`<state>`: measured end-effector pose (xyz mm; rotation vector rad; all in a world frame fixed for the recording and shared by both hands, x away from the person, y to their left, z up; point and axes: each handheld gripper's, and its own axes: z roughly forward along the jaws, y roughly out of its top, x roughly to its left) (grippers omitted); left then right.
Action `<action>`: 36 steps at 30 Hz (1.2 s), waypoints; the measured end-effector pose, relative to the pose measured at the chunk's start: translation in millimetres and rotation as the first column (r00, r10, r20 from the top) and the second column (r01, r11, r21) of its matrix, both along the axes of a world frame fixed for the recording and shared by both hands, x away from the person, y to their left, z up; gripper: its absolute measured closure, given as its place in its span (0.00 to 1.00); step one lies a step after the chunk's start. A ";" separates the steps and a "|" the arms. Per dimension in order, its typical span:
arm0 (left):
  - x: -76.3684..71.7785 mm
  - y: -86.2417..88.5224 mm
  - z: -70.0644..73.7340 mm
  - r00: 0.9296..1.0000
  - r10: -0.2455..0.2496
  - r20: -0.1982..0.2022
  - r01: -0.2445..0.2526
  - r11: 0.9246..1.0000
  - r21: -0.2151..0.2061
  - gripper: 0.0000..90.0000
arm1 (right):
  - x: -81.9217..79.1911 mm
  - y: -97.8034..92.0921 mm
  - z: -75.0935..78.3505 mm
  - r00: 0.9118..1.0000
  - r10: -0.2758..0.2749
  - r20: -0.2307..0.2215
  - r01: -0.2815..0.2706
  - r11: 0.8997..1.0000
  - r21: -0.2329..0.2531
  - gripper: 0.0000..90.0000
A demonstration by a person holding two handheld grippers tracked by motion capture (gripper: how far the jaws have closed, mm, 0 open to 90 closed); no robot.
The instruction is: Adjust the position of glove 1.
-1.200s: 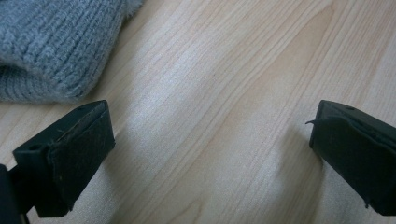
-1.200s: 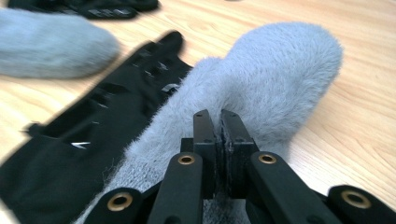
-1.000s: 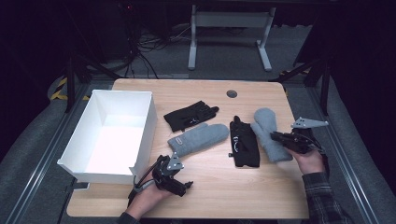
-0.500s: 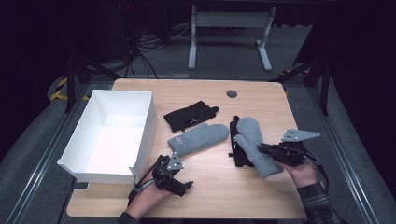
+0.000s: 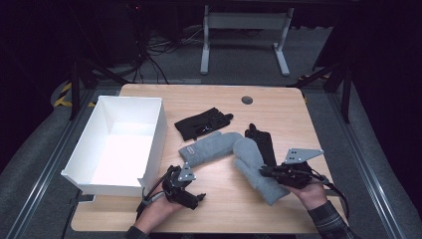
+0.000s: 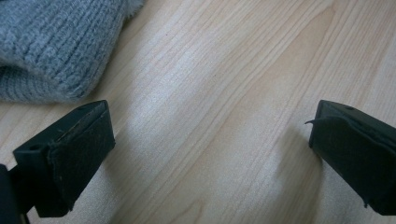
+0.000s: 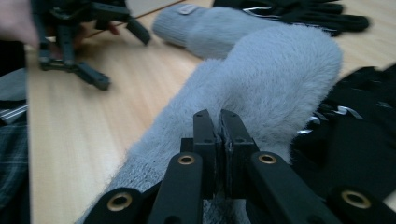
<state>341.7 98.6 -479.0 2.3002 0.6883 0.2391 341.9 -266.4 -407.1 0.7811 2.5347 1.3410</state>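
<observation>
Two grey mittens lie mid-table. One mitten (image 5: 209,149) rests flat, its cuff at the top left of the left gripper view (image 6: 56,46). The other, fuzzy mitten (image 5: 255,167) lies slanted across a black glove (image 5: 263,142), its tip touching the first mitten. My right gripper (image 5: 264,172) is shut on this fuzzy mitten (image 7: 280,70), jaws pinched together (image 7: 217,116) on its pile. A second black glove (image 5: 204,122) lies further back. My left gripper (image 5: 196,191) rests open near the front edge, jaws wide apart (image 6: 210,140) over bare wood, just short of the flat mitten's cuff.
A white open box (image 5: 154,144) stands at the table's left, close to my left hand. A round dark grommet (image 5: 247,100) sits near the far edge. Bare wood (image 5: 229,204) lies between the two grippers at the front.
My right gripper has dragged the fuzzy mitten leftward from the right side, over the black glove, until it meets the other mitten. The left gripper has stayed put.
</observation>
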 end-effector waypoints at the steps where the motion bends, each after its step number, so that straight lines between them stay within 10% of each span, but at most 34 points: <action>1: 0.0 0.0 0.1 1.000 0.000 0.000 0.000 1.000 0.001 0.00 | -1.4 3.3 -0.5 1.000 0.012 0.000 -0.012 1.000 -0.007 0.97; 20: 0.6 -0.2 -0.1 1.000 -0.002 0.005 0.002 1.000 -0.001 0.01 | -12.0 49.5 -16.7 0.974 0.224 -0.023 -0.224 0.973 -0.049 0.96; 30: 0.5 -0.3 -0.1 1.000 -0.001 0.005 0.001 1.000 -0.001 0.01 | -8.4 54.7 -32.6 0.969 0.235 -0.072 -0.243 0.960 -0.139 0.92; 36: 1.1 -1.9 2.4 1.000 0.012 -0.006 -0.011 1.000 0.012 0.02 | -8.5 46.3 -21.0 0.982 0.190 -0.014 -0.191 0.976 -0.102 0.74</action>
